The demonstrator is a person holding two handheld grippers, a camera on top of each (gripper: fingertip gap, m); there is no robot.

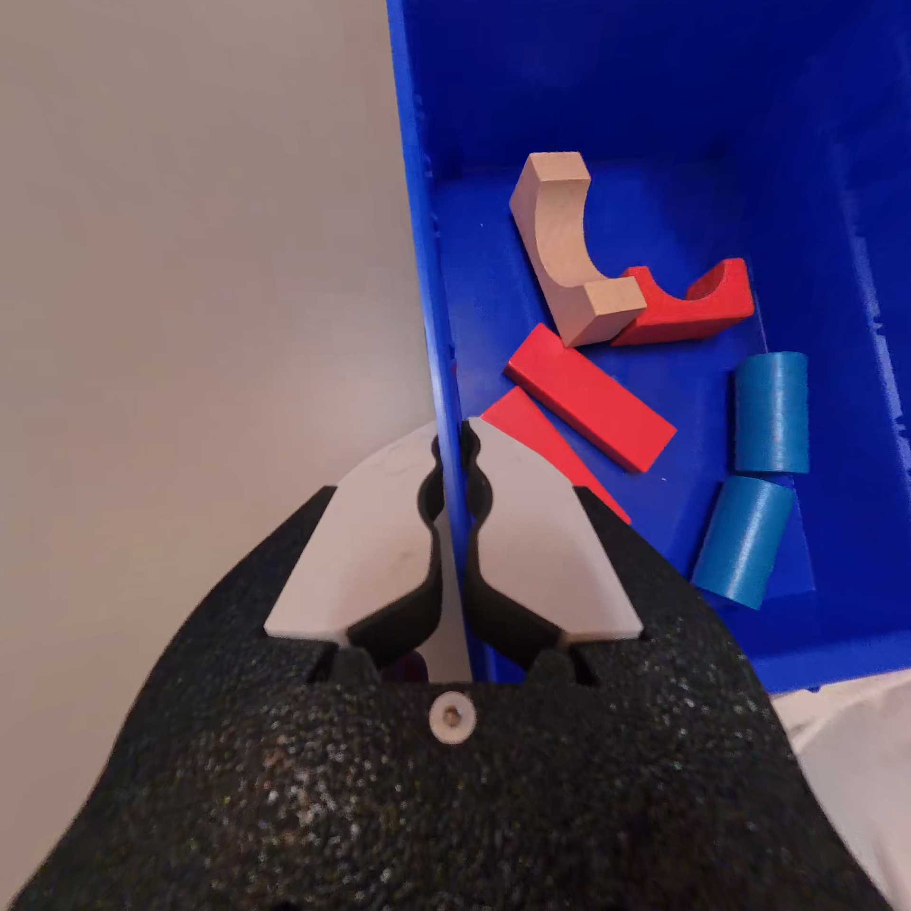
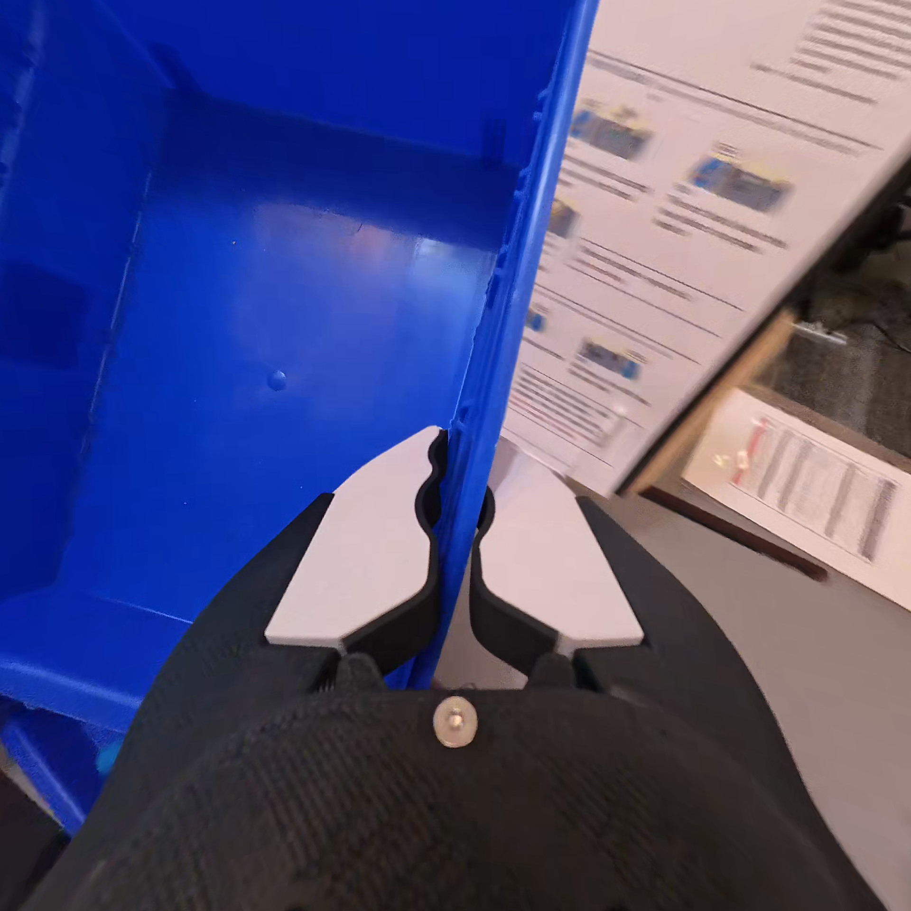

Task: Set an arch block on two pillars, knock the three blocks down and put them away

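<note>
A blue plastic bin is gripped on two sides. My left gripper is shut on its left wall, one finger inside and one outside. My right gripper is shut on its right wall in the same way. Inside the bin, in the left wrist view, lie a tan wooden arch block, a red arch block, a red flat bar, a red wedge partly behind my finger, and two blue cylinders. The bin floor in the right wrist view is bare.
A plain beige surface lies left of the bin. On the right, a blurred white printed poster, a wooden-edged shelf with a paper sheet, and a grey surface are visible. White material shows below the bin's near corner. The gap from one gripper's tips to the other's is roughly 45 centimeters.
</note>
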